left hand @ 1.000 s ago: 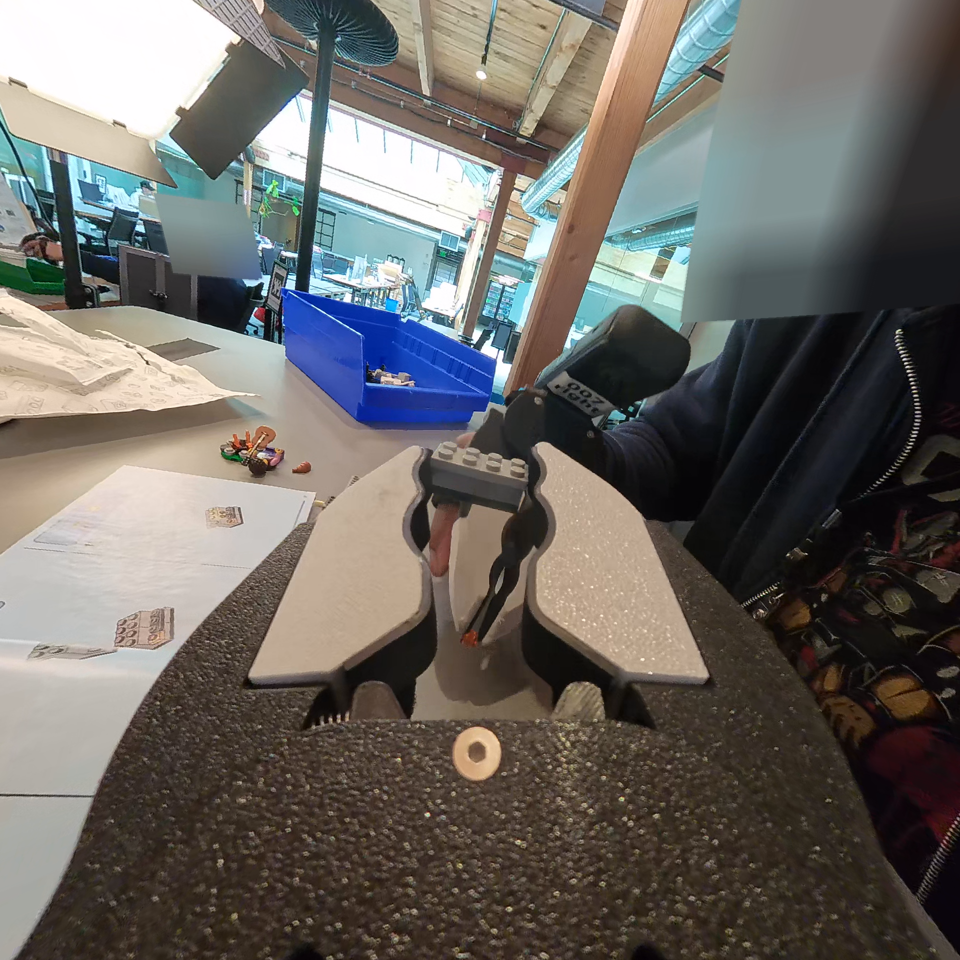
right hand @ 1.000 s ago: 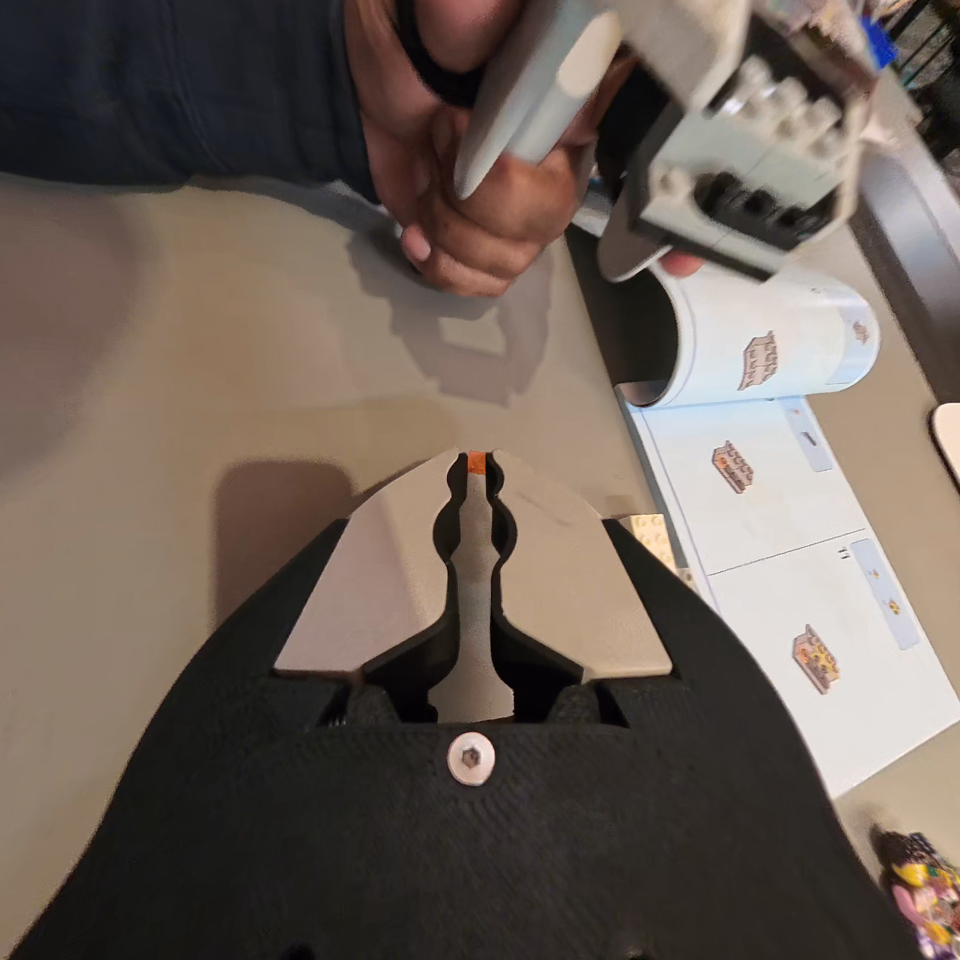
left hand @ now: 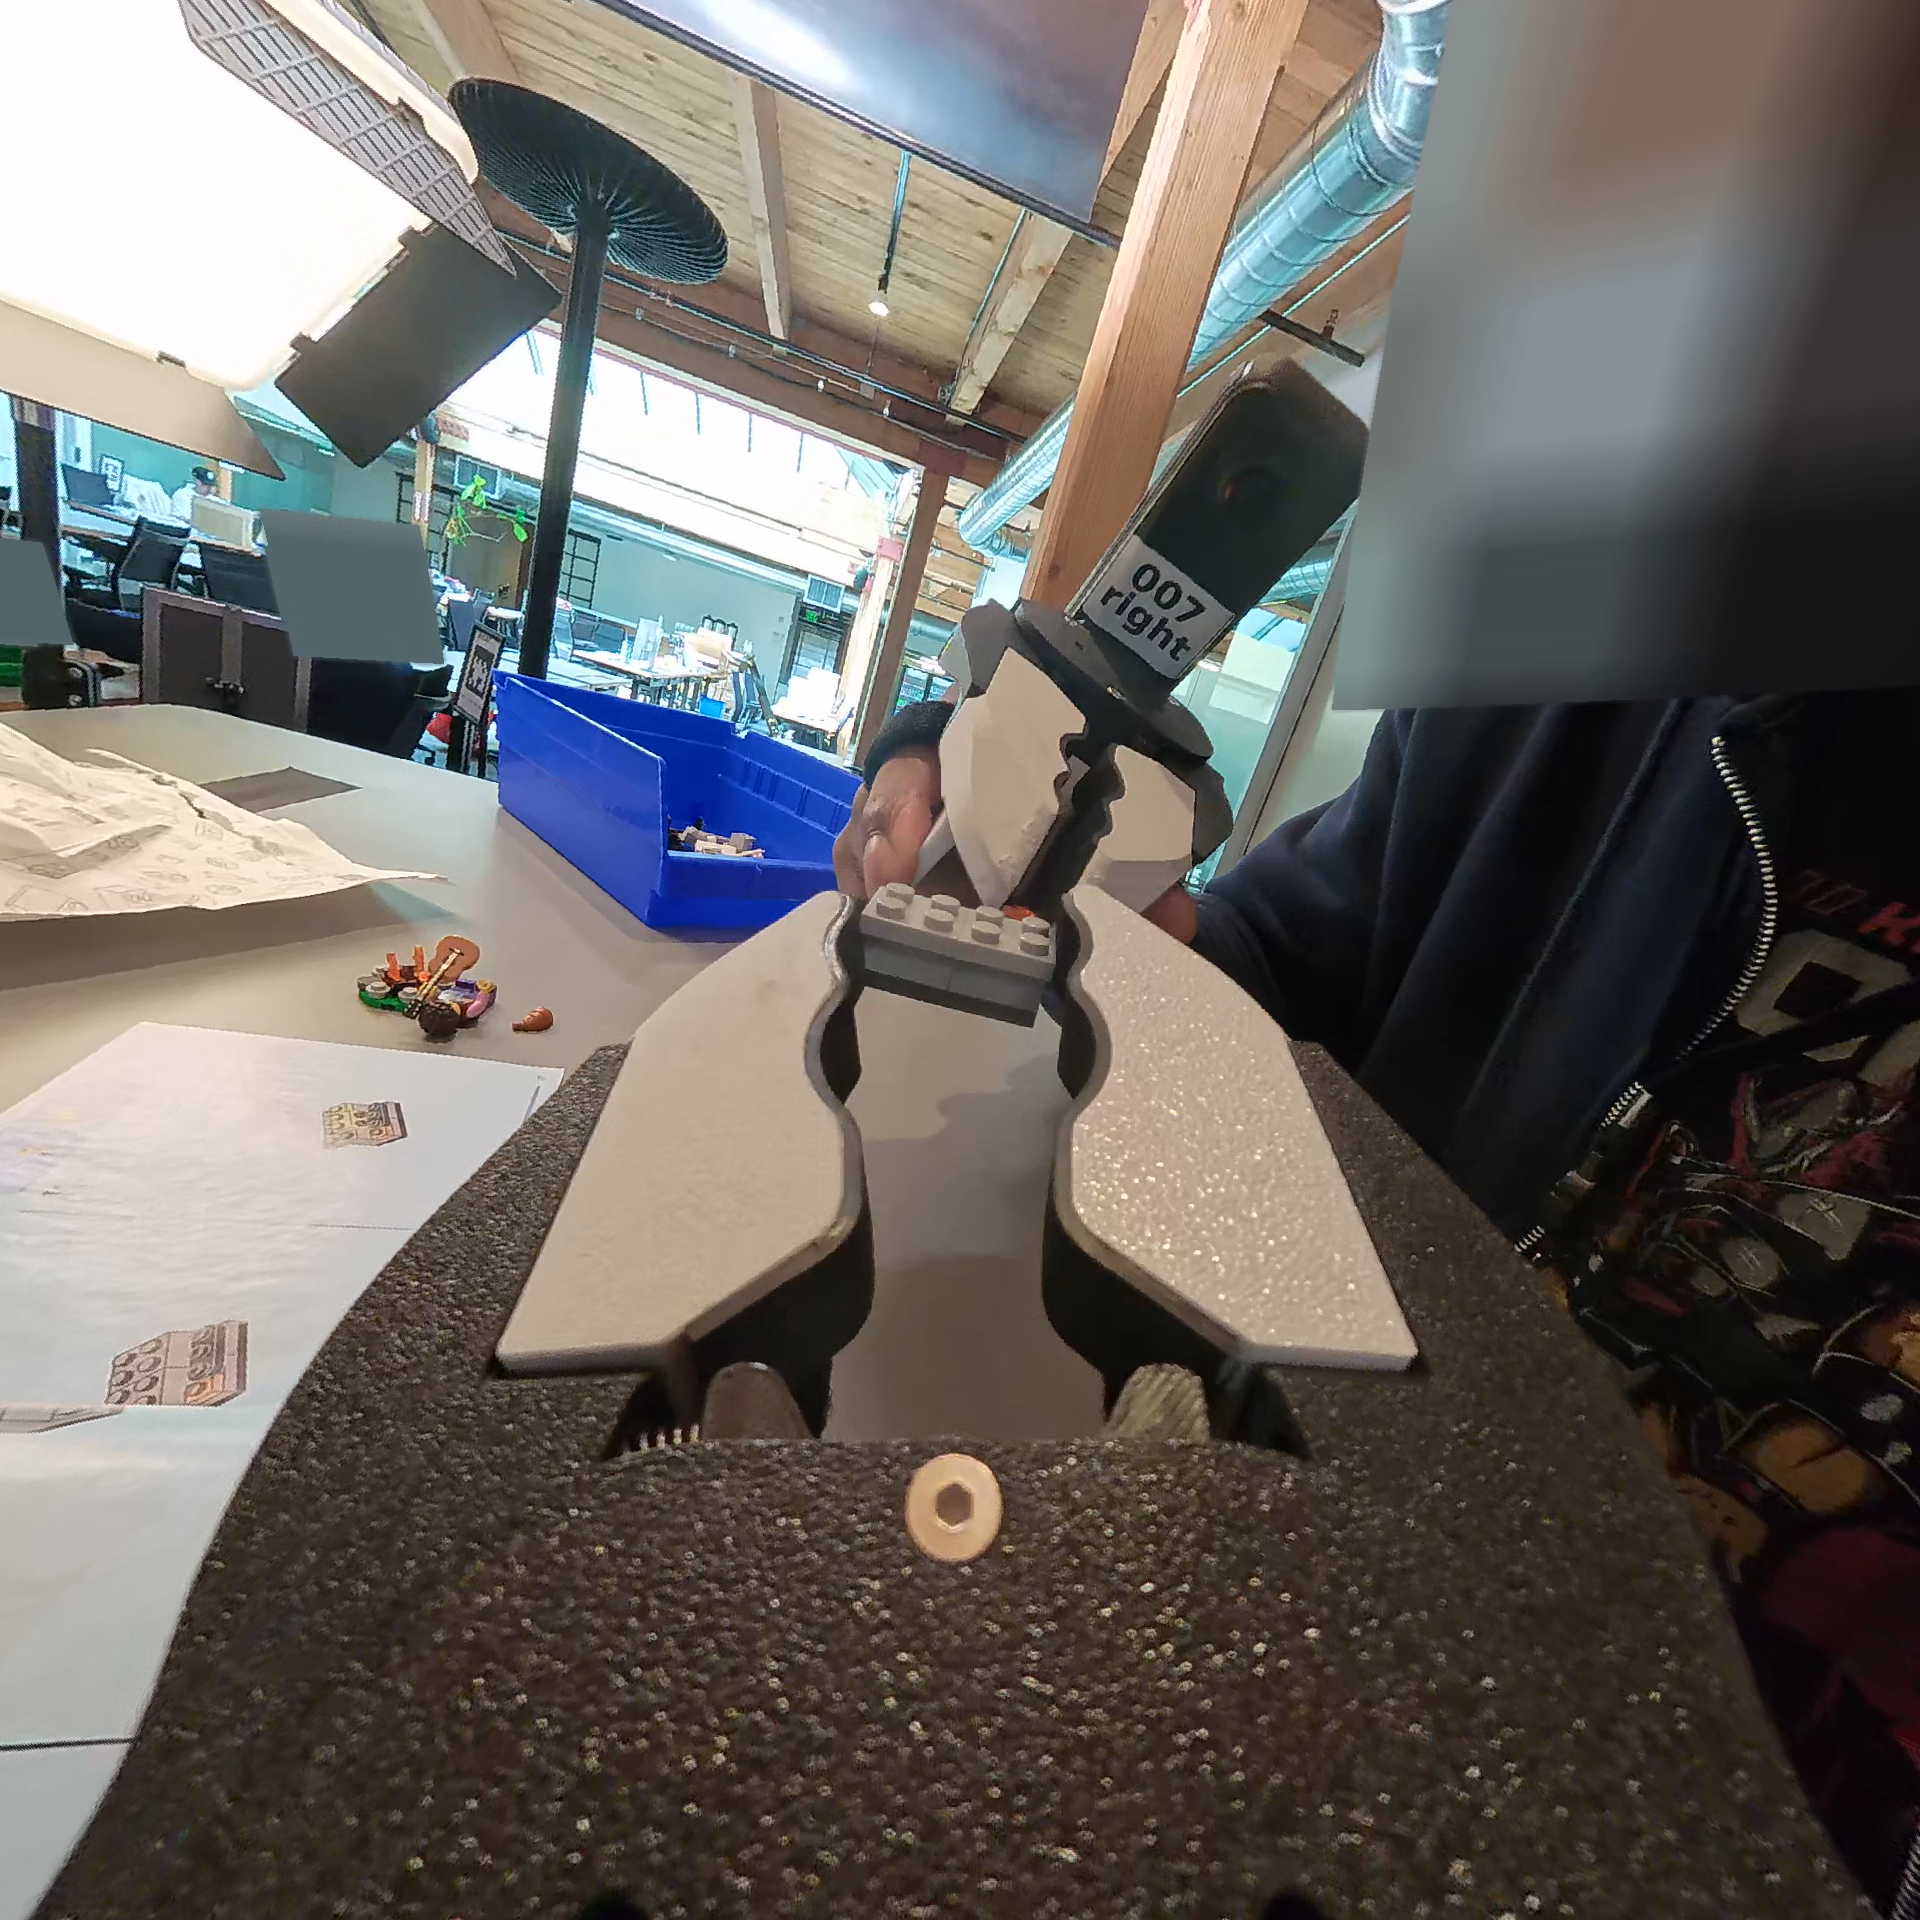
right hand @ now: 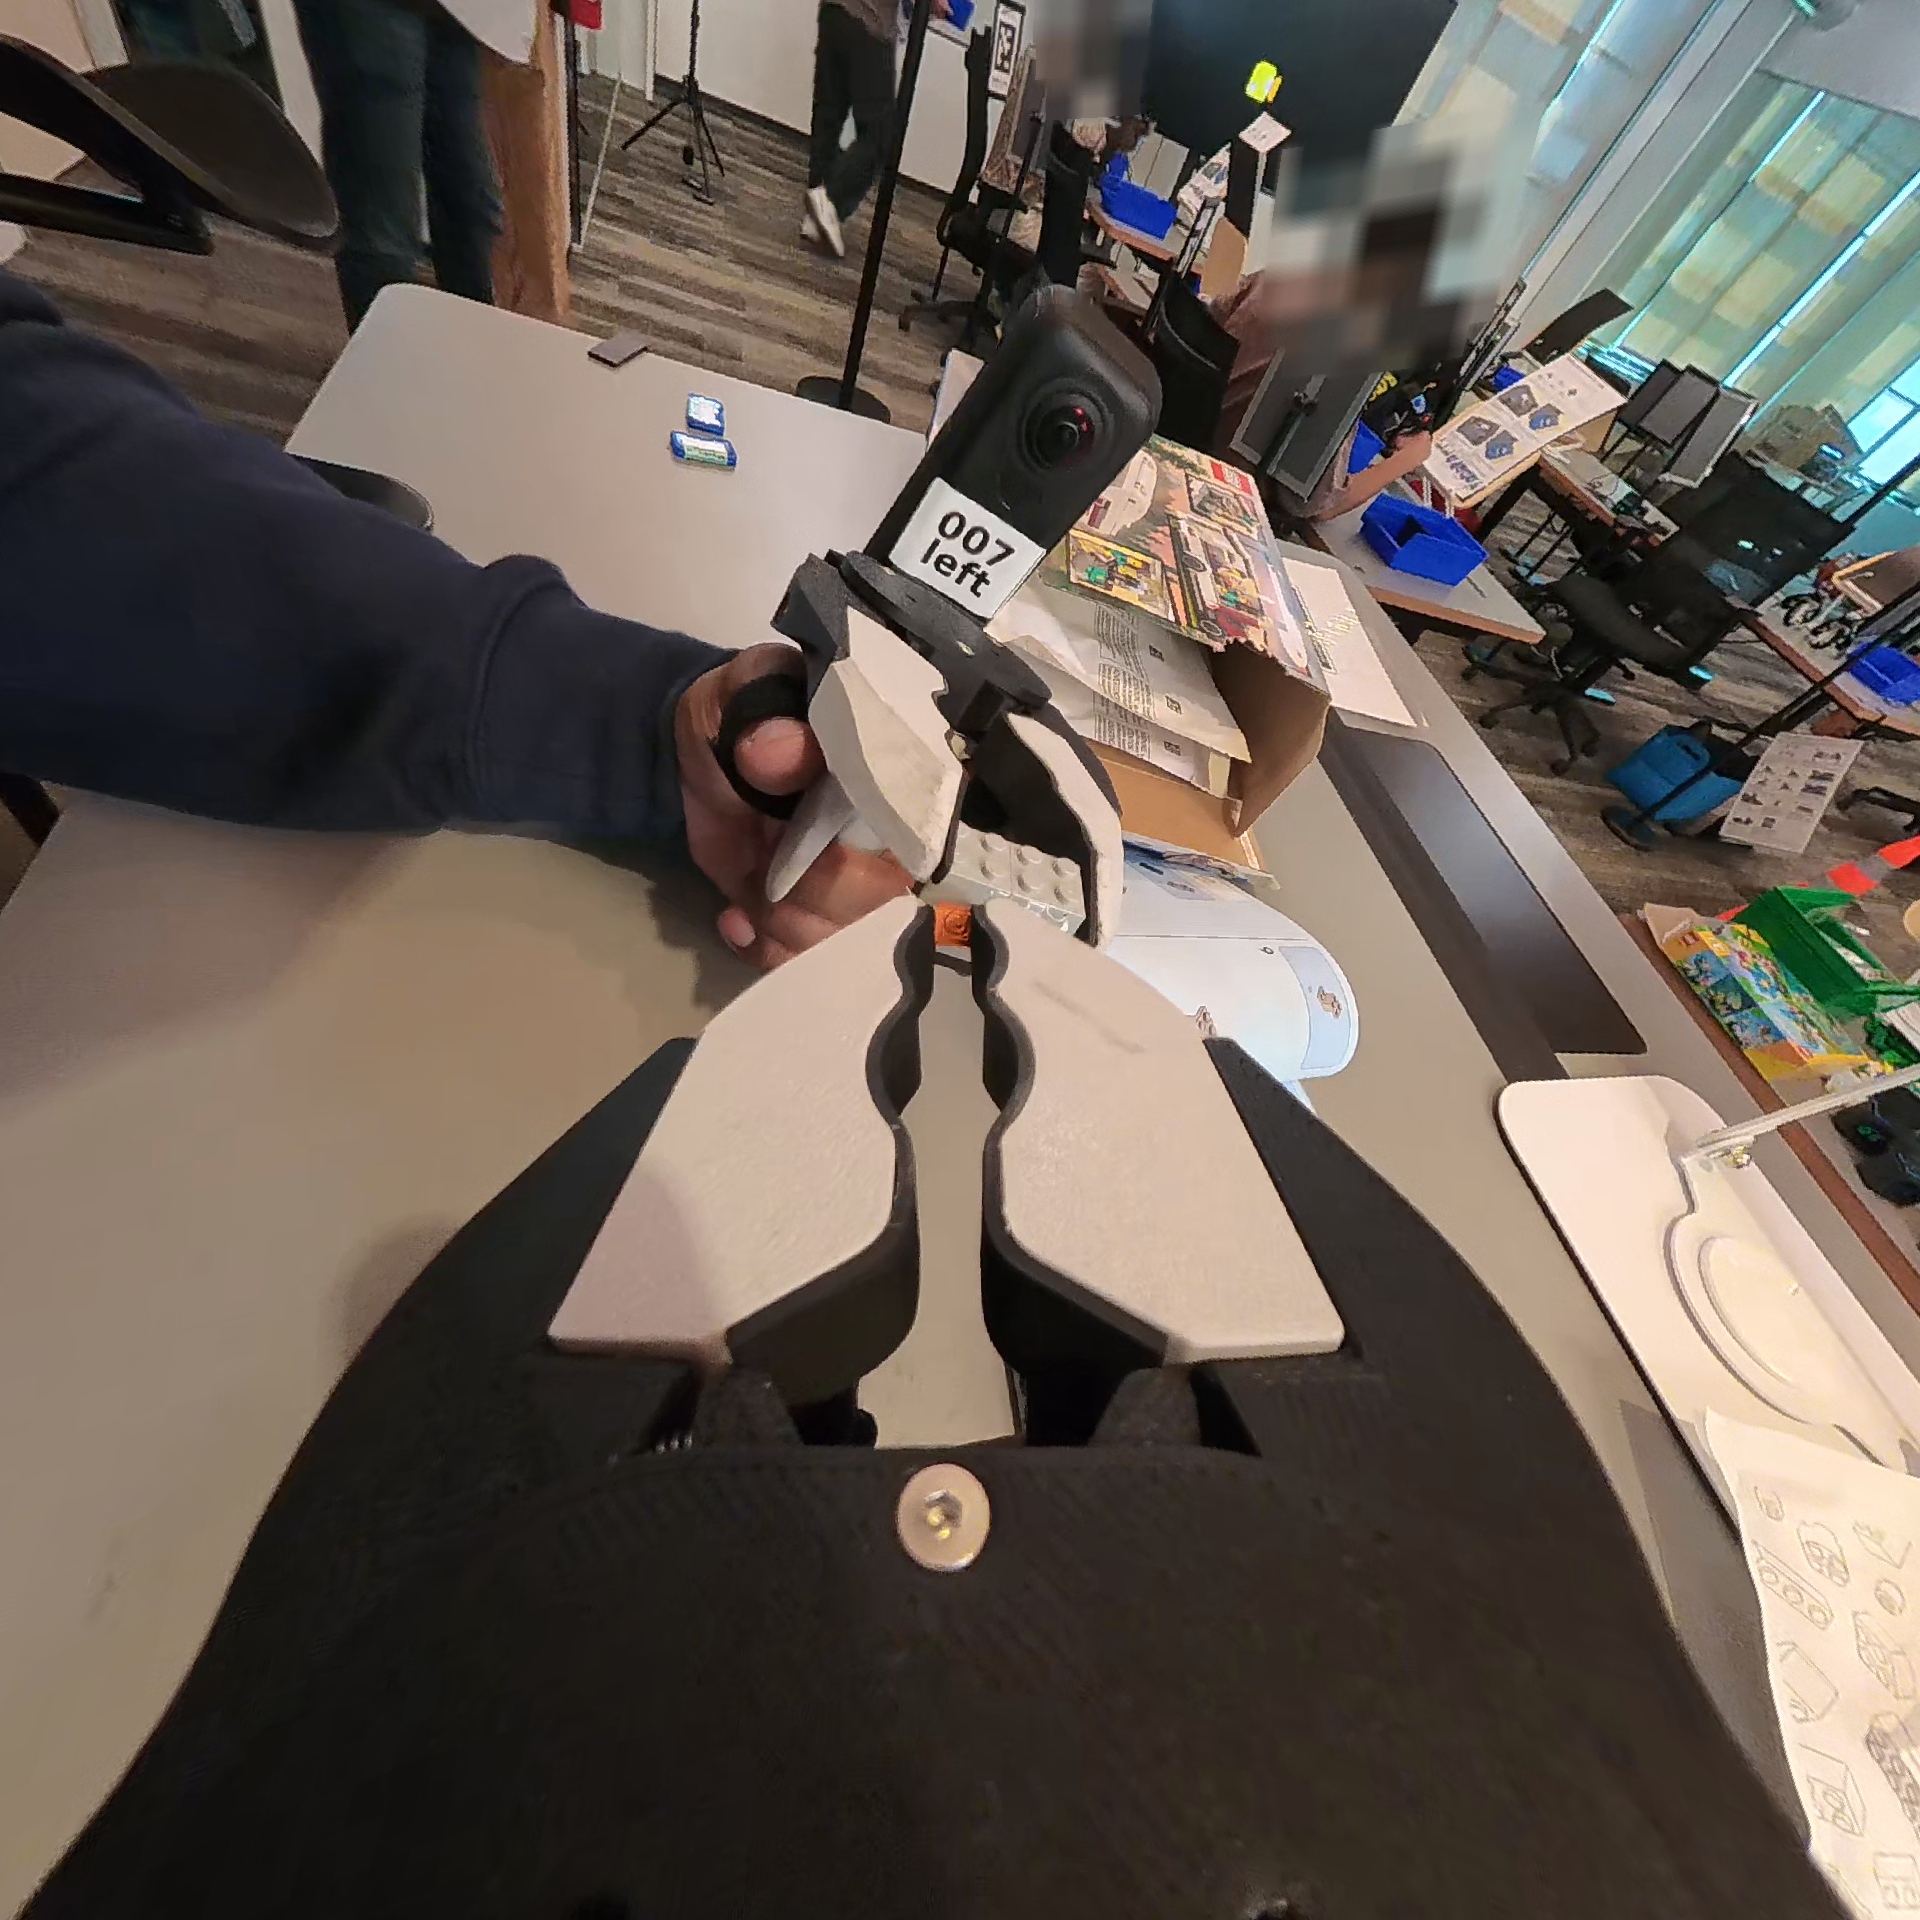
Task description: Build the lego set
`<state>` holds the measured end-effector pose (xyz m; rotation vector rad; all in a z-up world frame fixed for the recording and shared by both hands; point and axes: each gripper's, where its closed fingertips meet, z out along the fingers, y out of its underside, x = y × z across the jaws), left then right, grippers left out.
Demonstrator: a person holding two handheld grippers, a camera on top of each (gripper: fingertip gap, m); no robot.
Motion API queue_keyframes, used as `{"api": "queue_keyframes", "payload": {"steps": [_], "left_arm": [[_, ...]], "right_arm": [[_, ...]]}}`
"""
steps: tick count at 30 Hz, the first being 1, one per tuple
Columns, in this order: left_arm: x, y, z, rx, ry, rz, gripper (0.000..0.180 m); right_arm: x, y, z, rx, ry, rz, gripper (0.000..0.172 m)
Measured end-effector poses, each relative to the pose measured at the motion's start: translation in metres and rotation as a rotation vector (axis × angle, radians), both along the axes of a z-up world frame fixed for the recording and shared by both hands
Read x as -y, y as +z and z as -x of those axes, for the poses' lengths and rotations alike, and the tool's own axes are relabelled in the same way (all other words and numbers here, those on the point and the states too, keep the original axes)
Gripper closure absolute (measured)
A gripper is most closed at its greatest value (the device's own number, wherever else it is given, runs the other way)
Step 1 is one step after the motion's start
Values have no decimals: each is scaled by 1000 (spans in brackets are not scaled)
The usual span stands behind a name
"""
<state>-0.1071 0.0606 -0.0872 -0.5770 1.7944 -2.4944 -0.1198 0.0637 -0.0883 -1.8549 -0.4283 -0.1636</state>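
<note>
Two grippers meet at mid-frame. The left gripper (left hand: 954, 935) clamps a grey studded brick assembly (left hand: 951, 961) between its pads; the right gripper (right hand: 951, 920) pinches a small orange piece (right hand: 952, 924) against the brick's studs. Only the left wrist view shows a blue bin (left hand: 644, 800) at centre left; only the right wrist view shows a curled instruction booklet (right hand: 1247, 977) right of centre.

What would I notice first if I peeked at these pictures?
In the middle, the left gripper clamps a grey toy brick block, and the right gripper holds a tiny orange piece right against its studs. Behind them, a bright blue bin sits on the grey table.
</note>
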Motion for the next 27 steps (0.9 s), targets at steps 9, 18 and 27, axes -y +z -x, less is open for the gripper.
{"api": "queue_keyframes", "payload": {"steps": [9, 18, 27], "left_arm": [[2, -1, 0, -6, -8, 11, 145], [1, 0, -1, -18, -12, 28, 145], [2, -1, -2, -24, -16, 29, 146]], "right_arm": [[0, -1, 3, -9, 10, 17, 166], [-1, -1, 2, -7, -5, 8, 165], [-2, -2, -1, 0, -30, -2, 160]]}}
